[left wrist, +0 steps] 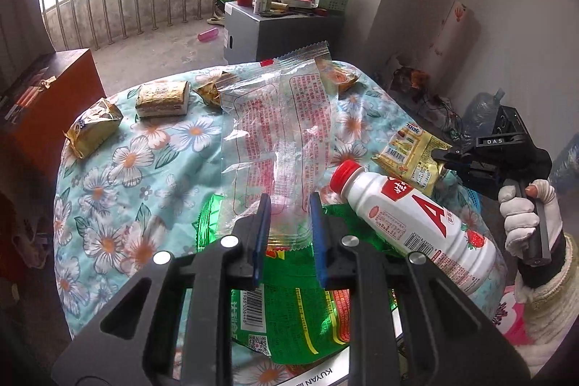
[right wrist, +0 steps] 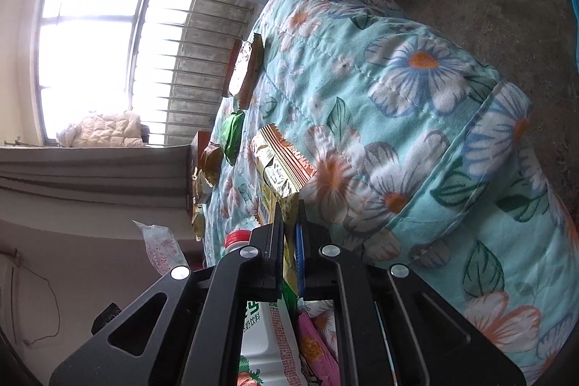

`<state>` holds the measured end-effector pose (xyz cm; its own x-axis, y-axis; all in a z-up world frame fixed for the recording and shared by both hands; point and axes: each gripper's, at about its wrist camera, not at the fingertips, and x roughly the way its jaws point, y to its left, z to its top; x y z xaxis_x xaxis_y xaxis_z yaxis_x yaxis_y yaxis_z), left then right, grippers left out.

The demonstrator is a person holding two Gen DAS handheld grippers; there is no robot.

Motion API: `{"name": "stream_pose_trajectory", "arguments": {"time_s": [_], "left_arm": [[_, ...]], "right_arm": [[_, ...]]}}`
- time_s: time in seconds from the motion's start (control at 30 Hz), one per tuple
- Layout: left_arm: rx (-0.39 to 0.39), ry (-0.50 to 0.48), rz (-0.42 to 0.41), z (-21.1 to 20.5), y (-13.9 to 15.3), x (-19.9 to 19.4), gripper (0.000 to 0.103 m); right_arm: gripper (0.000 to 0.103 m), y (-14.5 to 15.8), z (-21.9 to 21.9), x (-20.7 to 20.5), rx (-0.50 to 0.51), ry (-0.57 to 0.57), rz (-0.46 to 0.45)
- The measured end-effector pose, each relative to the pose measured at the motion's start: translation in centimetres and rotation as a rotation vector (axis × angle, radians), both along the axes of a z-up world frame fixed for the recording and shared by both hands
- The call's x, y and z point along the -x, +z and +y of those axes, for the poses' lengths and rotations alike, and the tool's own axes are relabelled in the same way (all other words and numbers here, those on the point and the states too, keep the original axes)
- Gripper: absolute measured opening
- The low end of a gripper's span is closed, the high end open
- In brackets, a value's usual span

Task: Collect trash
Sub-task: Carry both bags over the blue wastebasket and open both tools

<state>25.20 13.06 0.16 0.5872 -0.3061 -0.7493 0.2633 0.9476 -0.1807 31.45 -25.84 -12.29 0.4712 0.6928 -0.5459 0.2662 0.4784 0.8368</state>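
Black arms of the left gripper (left wrist: 288, 205) filled the foreground of its own view, and its blue pads were clenched on the lower edge of a clear wrapper (left wrist: 277, 129) with red print, which stood up and away from the jaws like a flag. That grip on the very edge looked deliberate: thin film gives nothing else to pinch. Directly beneath the jaws lay a green wrapper (left wrist: 289, 313), flat and still to be gathered, and just to the right of them a white bottle (left wrist: 412, 212) with a red cap rested on its side on the floral quilt (left wrist: 119, 168).

Further right, a gloved hand (left wrist: 526, 215) held the right gripper (right wrist: 289, 223), whose jaws had just been closing and were now pinched tight on the corner of a yellow-gold snack packet (right wrist: 280, 172). From its own camera the packet rose straight ahead of the fingertips, with the bottle below the jaws.

Well beyond the left jaws, several gold packets (left wrist: 96, 125) sat scattered across the far side of the quilt, apart from one another. Both hands appeared to be taking one piece each, probably so two pieces of trash could go off together. No bin showed in either view.
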Motion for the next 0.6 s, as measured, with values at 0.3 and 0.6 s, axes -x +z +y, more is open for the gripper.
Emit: {"name": "stream_pose_trajectory", "arguments": {"time_s": [0.3, 0.6], "left_arm": [[0.014, 0.031, -0.089, 0.9, 2.0, 1.8, 0.019], [0.004, 0.033, -0.165, -0.3, 4.3, 4.0, 0.019]], "right_arm": [[0.005, 2.2, -1.5, 1.2, -0.007, -0.017, -0.071], [0.005, 4.0, -2.5, 3.3, -0.023, -0.027, -0.126]]}}
